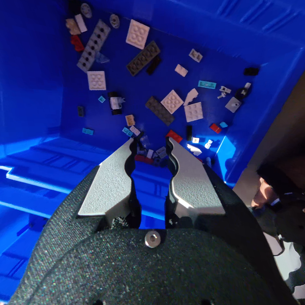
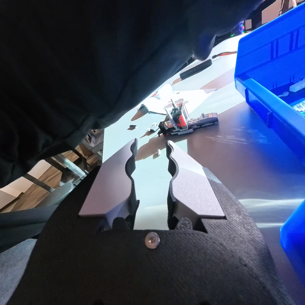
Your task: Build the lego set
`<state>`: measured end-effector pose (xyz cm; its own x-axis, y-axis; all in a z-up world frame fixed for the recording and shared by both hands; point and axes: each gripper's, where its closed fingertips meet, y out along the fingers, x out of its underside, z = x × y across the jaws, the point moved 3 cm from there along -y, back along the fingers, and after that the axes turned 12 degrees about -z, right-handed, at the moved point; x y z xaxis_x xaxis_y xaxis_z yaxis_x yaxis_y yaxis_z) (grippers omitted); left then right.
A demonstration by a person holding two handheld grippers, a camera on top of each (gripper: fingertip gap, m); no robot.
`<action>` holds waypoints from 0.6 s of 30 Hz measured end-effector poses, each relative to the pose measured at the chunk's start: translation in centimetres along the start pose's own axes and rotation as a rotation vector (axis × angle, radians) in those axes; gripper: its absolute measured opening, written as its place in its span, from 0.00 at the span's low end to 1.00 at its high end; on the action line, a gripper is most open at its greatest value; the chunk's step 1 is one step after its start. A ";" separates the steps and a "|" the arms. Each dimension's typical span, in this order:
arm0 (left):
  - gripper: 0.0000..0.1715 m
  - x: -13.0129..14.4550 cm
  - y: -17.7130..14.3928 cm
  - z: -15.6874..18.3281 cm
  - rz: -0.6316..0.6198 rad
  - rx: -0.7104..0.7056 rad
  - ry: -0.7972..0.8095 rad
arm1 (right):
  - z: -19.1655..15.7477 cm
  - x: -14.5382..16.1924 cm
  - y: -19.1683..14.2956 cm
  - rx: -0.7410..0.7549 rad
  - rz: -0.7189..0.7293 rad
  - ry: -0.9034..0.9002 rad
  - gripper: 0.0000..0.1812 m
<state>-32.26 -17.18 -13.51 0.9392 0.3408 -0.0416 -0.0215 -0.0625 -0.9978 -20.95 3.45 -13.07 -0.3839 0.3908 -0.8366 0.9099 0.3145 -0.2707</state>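
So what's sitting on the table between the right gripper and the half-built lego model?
In the right wrist view, one small pale brick lies on the table between the open right gripper and the lego model.

Harsh sunlight, tabletop glare, fisheye warping

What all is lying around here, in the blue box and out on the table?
blue bin: one, holds loose pieces
white square plates: four, scattered in bin
dark long plates: two, bin middle
grey holed plate: one, bin's far left
red pieces: several, scattered
half-built model: one, red, black, grey, on table
instruction sheet: white, behind model
small loose pieces: few, on table near model
left gripper: open, over bin
right gripper: open, low over table
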 end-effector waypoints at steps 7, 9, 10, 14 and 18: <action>0.21 0.2 1.0 2.9 -0.030 0.081 0.117 | 0.0 0.0 0.0 -0.003 -0.001 0.001 0.19; 0.21 0.1 1.2 3.6 -0.033 0.102 0.138 | 0.0 0.0 0.0 -0.003 -0.002 0.001 0.19; 0.20 0.1 1.2 4.0 -0.031 0.116 0.150 | 0.0 0.0 0.0 -0.003 -0.002 0.001 0.19; 0.20 0.0 1.4 4.5 -0.036 0.127 0.167 | 0.0 0.0 0.0 -0.003 -0.002 0.001 0.19; 0.20 -0.1 1.1 4.1 -0.028 0.115 0.154 | 0.0 0.0 0.0 -0.004 -0.001 0.001 0.19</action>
<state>-33.82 -13.44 -14.79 0.9812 0.1927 -0.0140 -0.0252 0.0557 -0.9981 -20.95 3.48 -13.06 -0.3852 0.3917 -0.8356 0.9088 0.3183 -0.2697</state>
